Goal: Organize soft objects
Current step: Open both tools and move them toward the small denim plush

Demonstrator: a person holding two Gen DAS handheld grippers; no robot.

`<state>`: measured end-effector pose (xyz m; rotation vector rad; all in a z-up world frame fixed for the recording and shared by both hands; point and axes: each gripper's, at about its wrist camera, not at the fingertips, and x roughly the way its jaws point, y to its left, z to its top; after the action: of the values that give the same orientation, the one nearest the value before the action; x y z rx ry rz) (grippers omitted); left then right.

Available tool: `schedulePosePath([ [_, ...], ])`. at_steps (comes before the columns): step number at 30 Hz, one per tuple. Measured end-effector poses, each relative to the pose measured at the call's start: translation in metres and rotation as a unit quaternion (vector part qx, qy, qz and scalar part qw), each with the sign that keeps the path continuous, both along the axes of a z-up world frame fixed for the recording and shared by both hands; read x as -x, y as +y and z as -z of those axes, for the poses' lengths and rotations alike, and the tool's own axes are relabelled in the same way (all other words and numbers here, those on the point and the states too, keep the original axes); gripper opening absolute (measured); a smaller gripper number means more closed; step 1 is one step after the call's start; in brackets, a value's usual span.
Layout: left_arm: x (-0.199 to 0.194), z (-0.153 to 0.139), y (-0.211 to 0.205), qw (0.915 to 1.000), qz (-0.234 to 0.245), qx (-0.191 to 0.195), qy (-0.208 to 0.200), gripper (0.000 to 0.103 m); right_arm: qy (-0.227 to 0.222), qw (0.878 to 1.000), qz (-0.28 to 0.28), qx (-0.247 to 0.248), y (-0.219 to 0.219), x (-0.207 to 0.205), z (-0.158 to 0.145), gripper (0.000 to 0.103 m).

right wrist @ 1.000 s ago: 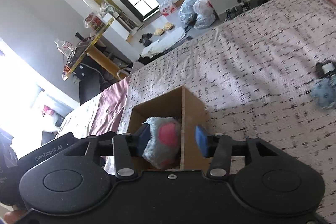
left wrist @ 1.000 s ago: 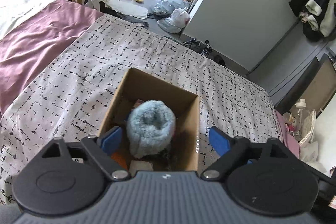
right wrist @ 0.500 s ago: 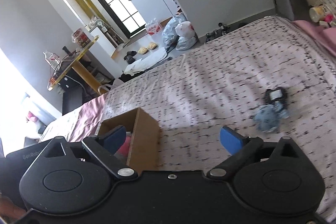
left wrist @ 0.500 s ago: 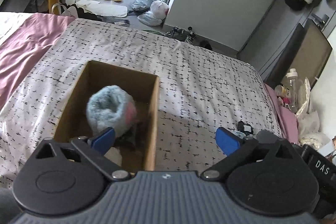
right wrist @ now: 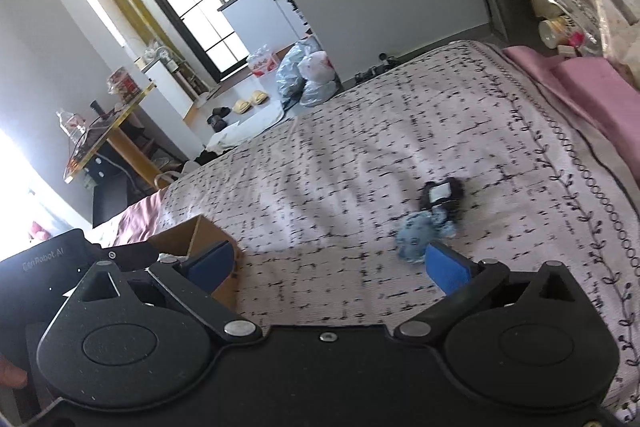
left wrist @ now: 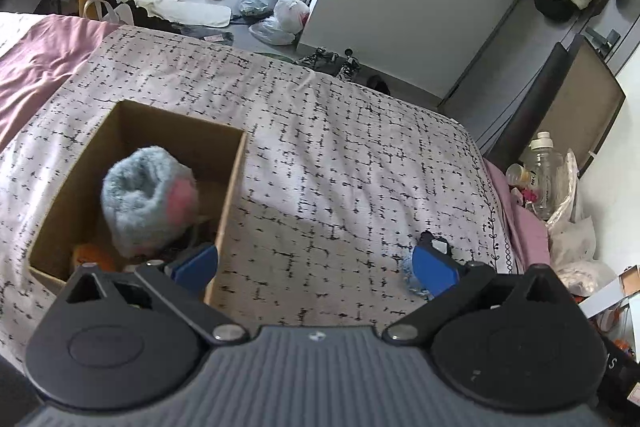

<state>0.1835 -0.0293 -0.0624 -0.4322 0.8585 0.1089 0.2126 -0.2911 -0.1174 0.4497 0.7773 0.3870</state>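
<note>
A cardboard box (left wrist: 232,187) sits on the patterned bedspread (left wrist: 340,155). In it lies a fluffy blue and pink sock roll (left wrist: 148,195) on other soft items, one orange (left wrist: 92,255). My left gripper (left wrist: 314,265) is open and empty, just right of the box. A light blue sock bundle (right wrist: 418,237) and a black soft item (right wrist: 442,197) lie on the bed right of the box. My right gripper (right wrist: 328,267) is open and empty, its right finger close to the blue bundle. The box corner (right wrist: 192,239) shows at its left finger.
A pink sheet (left wrist: 44,55) lies at the bed's left. Bottles and bags (left wrist: 548,171) crowd the right bedside. Plastic bags (left wrist: 276,11), slippers and shoes lie on the floor beyond the bed's far edge. A yellow table (right wrist: 108,143) stands at the left.
Both grippers have swung right, away from over the box. The right gripper has opened wide and let go of the blue and pink sock roll, which now rests in the box.
</note>
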Motion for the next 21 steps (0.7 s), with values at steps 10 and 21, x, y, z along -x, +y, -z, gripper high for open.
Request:
schedulePosePath([
  [10,-0.016,0.017,-0.042,0.9997,0.024,-0.005,0.004,0.103,0.002,0.999,0.045,-0.016,-0.034,-0.012,0.017,0.103],
  [21,-0.046,0.048,-0.075,0.9983,0.036,-0.028,0.037,0.103,0.023,0.993,0.084,-0.080,-0.054,-0.027,0.047,0.103],
])
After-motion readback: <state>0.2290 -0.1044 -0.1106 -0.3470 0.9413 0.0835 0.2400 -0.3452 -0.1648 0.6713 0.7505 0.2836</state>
